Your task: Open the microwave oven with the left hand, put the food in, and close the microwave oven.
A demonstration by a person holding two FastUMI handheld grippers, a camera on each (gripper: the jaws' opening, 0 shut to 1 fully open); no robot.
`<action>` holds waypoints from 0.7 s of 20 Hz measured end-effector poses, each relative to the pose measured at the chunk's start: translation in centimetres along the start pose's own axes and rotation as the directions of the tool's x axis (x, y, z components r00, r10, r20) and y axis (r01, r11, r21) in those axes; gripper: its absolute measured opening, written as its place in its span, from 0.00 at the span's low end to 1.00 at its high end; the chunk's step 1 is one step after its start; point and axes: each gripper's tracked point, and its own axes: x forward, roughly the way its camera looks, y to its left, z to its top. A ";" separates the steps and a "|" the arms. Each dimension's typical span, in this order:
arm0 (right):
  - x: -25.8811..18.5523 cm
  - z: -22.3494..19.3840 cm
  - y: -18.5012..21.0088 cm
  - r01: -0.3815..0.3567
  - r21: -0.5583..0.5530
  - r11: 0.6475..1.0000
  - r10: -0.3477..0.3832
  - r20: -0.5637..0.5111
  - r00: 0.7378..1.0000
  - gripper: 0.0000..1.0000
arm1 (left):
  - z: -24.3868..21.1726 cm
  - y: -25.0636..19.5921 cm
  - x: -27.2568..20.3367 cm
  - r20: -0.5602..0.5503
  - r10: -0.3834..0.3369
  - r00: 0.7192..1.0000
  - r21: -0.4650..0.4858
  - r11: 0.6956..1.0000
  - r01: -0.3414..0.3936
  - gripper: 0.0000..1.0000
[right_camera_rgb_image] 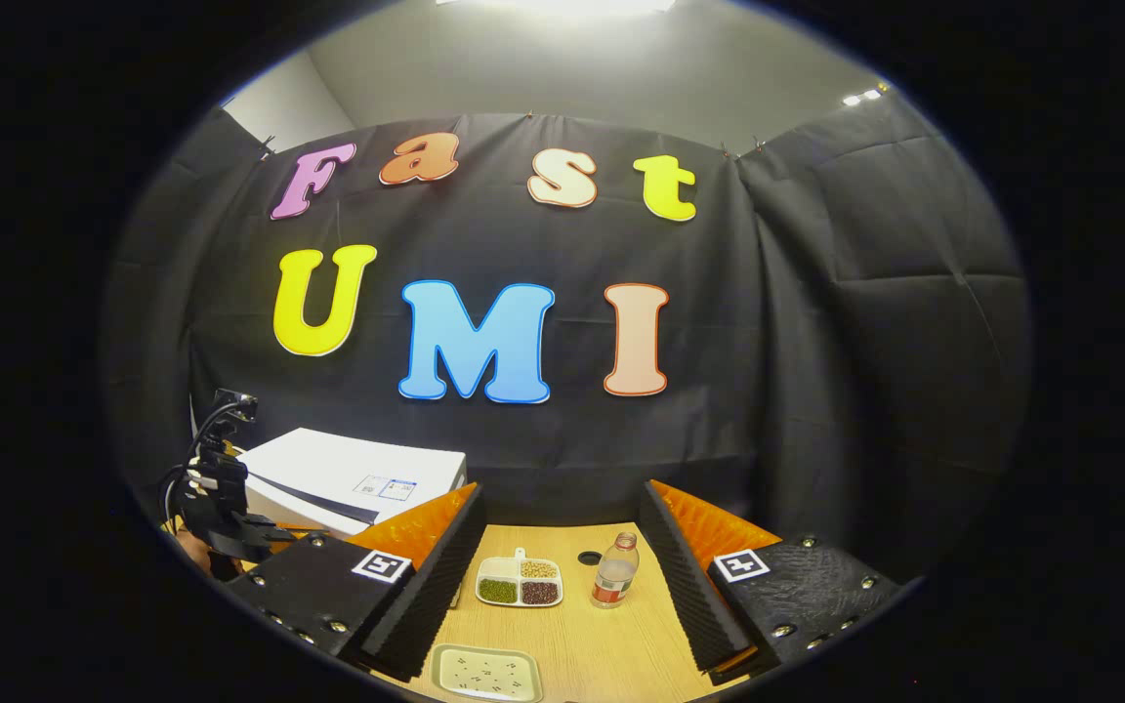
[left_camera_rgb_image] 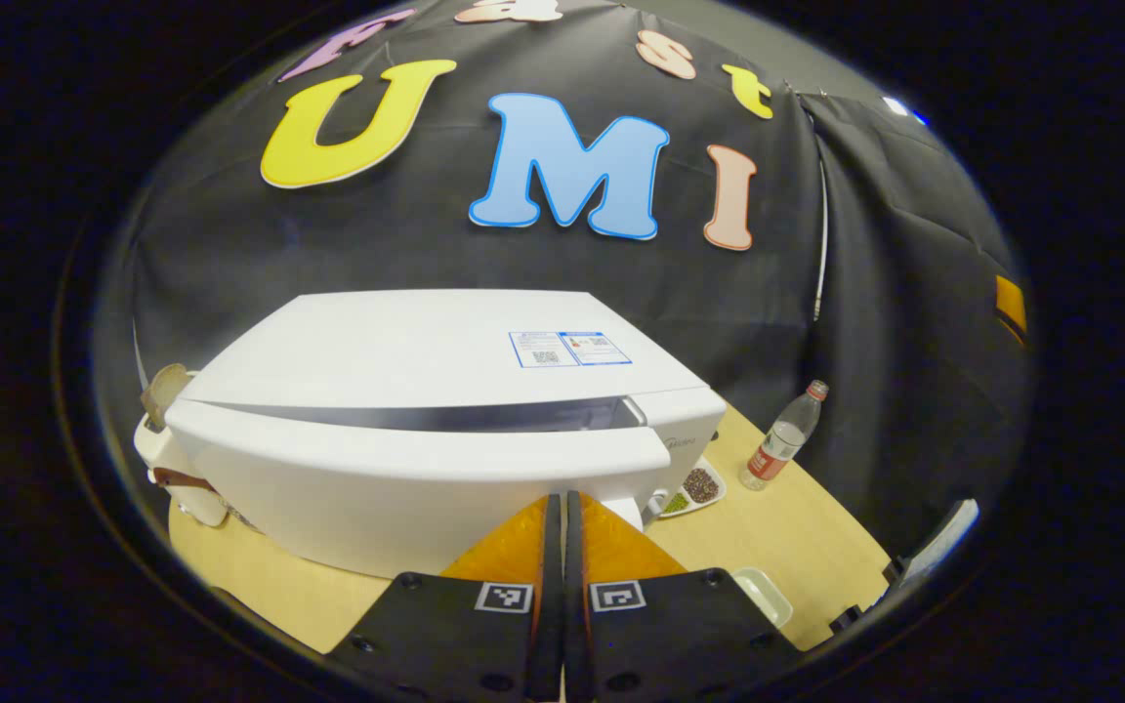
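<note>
Standing on the wooden table (left_camera_rgb_image: 777,547), left of centre: one white microwave oven (left_camera_rgb_image: 426,410), door closed, with a dark band running along the seam between its top panel and front. Its long axis runs left to right across the left gripper view, the front face turned toward that camera; a label sticker (left_camera_rgb_image: 569,349) lies flat on the top panel, toward the right rear.

Left gripper (left_camera_rgb_image: 560,508): fingers pressed together with nothing between them, tips close against the lower front of the oven; whether they touch it cannot be told.

Right gripper (right_camera_rgb_image: 562,527): fingers spread wide, nothing held, raised over the table to the right of the oven. In the right gripper view the left gripper (right_camera_rgb_image: 221,508) appears at far left, just in front of the oven.

Food: a divided dish (right_camera_rgb_image: 520,582) with three compartments of green, tan and dark brown grains, on the table right of the oven.

Other items: a clear plastic bottle (right_camera_rgb_image: 615,570) with a red label, upright, just right of the dish; a small dark round object (right_camera_rgb_image: 589,558) behind them; a pale rectangular tray (right_camera_rgb_image: 486,673) at the near edge; a white holder (left_camera_rgb_image: 172,459) with a brown strap at the oven's left end.

Room: black cloth wall (right_camera_rgb_image: 816,391) on three sides, pale ceiling with lights above.
</note>
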 end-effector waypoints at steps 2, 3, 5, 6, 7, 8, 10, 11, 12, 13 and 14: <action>0.1 -0.1 -0.4 0.008 0.001 1.000 -0.008 -0.001 1.000 0.97 | 0.3 0.1 0.6 -0.003 0.007 1.000 0.004 1.000 -0.007 0.07; 0.0 -0.2 -0.6 0.009 0.004 1.000 -0.009 -0.003 1.000 0.97 | 0.4 0.3 0.9 -0.009 0.019 1.000 0.006 1.000 -0.019 0.07; -0.1 -0.2 -0.7 0.006 0.019 1.000 -0.006 -0.001 1.000 0.97 | 0.7 0.5 1.4 -0.013 0.030 0.999 0.000 1.000 -0.030 0.07; 0.0 -0.3 -0.6 0.003 0.024 1.000 -0.003 0.000 1.000 0.97 | 0.4 0.2 1.5 -0.020 0.020 1.000 -0.010 1.000 -0.020 0.07; 0.0 -0.1 -0.7 0.002 0.025 1.000 -0.002 0.004 1.000 0.97 | 0.4 0.1 1.6 -0.023 0.021 1.000 -0.005 1.000 -0.021 0.07; 0.1 -0.2 -0.8 0.002 0.023 1.000 -0.003 0.009 1.000 0.97 | 0.4 0.2 1.8 -0.020 0.028 0.999 0.017 0.999 -0.027 0.07; 0.2 -0.2 -0.7 -0.002 0.017 1.000 0.002 0.011 1.000 0.97 | 0.4 0.3 1.9 -0.015 0.039 0.999 0.030 0.999 -0.039 0.07; 0.3 -0.2 -0.7 -0.004 0.012 1.000 0.004 0.010 1.000 0.97 | 0.5 0.4 1.9 -0.012 0.040 0.999 0.021 0.999 -0.039 0.07; 0.4 -0.3 -0.5 -0.007 0.010 1.000 0.007 0.008 1.000 0.97 | 0.4 0.4 1.8 -0.012 0.039 0.999 0.009 0.999 -0.039 0.07; 0.4 -0.3 -0.5 -0.011 0.011 1.000 0.011 0.006 1.000 0.97 | 0.3 0.3 2.0 -0.014 0.037 0.999 -0.009 0.999 -0.037 0.07; 0.5 -0.4 -0.3 -0.014 0.014 1.000 0.014 0.005 1.000 0.97 | 0.3 0.3 2.1 -0.013 0.036 0.999 -0.025 0.999 -0.037 0.07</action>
